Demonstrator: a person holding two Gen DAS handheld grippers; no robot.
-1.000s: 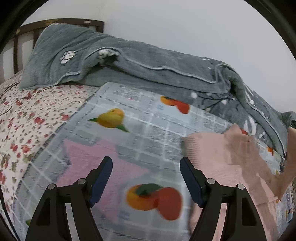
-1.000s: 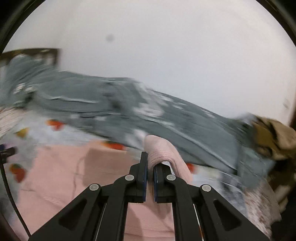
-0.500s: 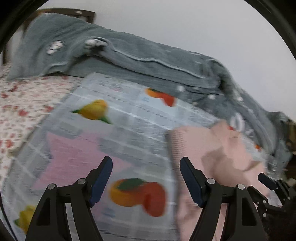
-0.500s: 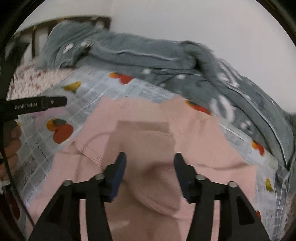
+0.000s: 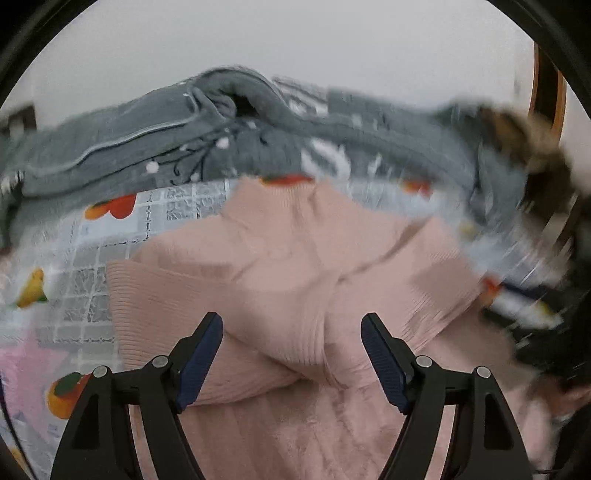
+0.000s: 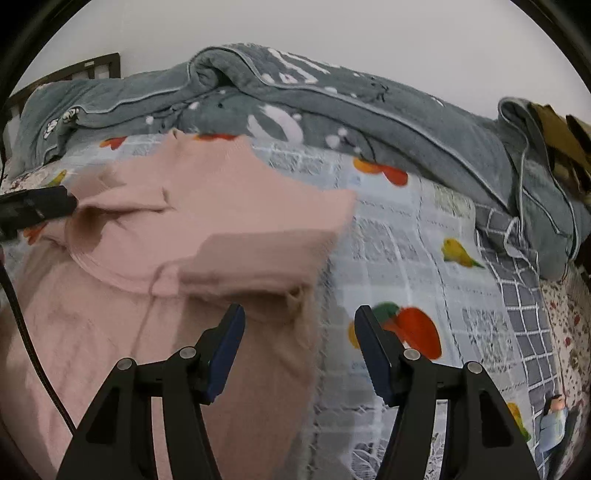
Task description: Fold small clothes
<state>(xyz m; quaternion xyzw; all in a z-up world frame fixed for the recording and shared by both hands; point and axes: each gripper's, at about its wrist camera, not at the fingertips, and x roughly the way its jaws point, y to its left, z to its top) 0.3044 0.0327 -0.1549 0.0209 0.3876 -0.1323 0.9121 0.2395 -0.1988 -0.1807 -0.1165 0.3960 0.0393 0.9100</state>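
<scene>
Pink knit: my sweater [image 5: 295, 280] lies on the bed's fruit-print sheet [image 6: 417, 236], both sleeves folded in across the body, ribbed cuffs overlapping near the middle.
Left tongs [image 5: 291, 354]: mine stand wide above the crossed cuffs, gripping nothing.
Right tongs [image 6: 299, 347]: jaws opening, nothing pinched; they hang over the sweater's right edge, one finger above the knit, the other above the sheet.
Behind: grey blanket [image 6: 332, 103] bunched along the far side by the white wall [image 6: 332, 26].
Blur: the left view smears toward its right side.
</scene>
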